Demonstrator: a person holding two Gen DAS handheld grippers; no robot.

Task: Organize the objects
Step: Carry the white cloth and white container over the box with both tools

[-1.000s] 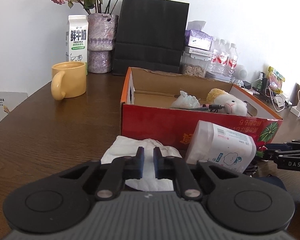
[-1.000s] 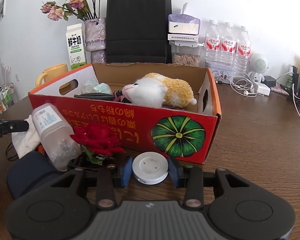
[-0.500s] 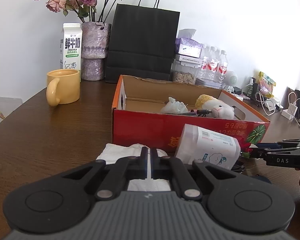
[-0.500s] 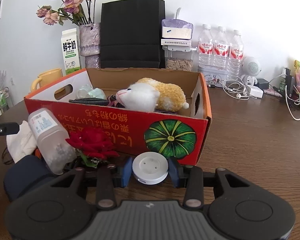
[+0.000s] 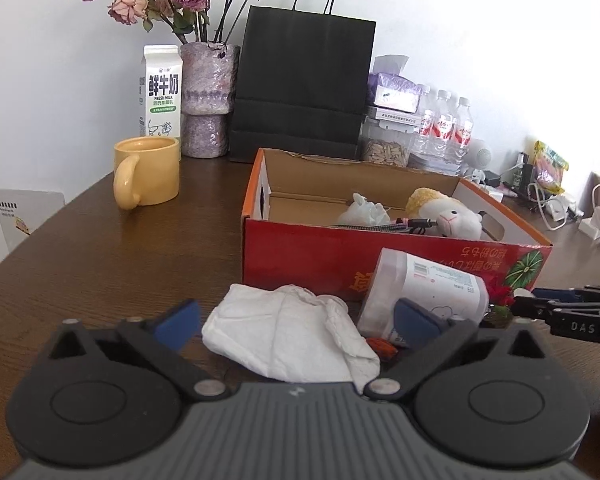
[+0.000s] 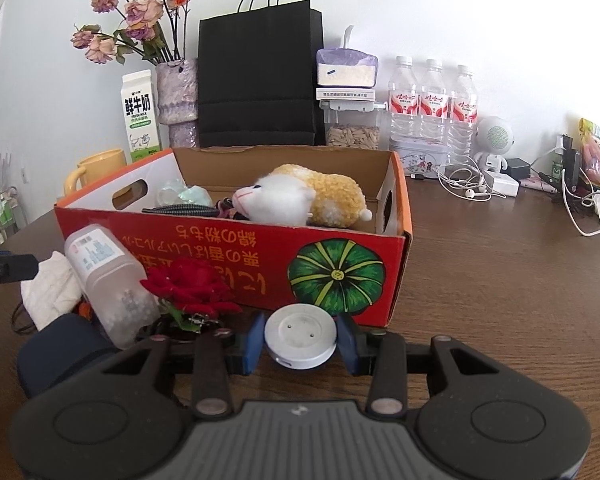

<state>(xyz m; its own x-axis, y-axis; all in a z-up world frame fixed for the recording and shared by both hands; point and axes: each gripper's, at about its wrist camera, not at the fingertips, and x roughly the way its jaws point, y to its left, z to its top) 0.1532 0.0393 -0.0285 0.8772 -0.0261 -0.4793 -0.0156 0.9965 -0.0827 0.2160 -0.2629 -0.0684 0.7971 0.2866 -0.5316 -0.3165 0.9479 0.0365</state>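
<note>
A red cardboard box (image 5: 300, 248) (image 6: 236, 256) stands on the brown table and holds a plush sheep (image 5: 444, 210) (image 6: 300, 196), a crumpled wad and a cable. In front of it lie a white crumpled tissue (image 5: 288, 332) (image 6: 52, 292), a tipped plastic bottle (image 5: 424, 284) (image 6: 108, 276) and a red rose (image 6: 192, 284). My left gripper (image 5: 296, 322) is opening, its jaws wide apart on either side of the tissue, pads clear of it. My right gripper (image 6: 300, 340) is shut on a white round disc (image 6: 300, 336) just in front of the box.
At the back stand a yellow mug (image 5: 148, 170), a milk carton (image 5: 160, 88), a vase of dried roses (image 5: 208, 96), a black paper bag (image 5: 300, 84), water bottles (image 6: 432, 104) and chargers with cables (image 6: 500, 184). A dark pouch (image 6: 60, 352) lies left of the right gripper.
My left gripper stood shut over the tissue and has now opened wide around it. The right gripper keeps its hold on the disc, hardly moved.
</note>
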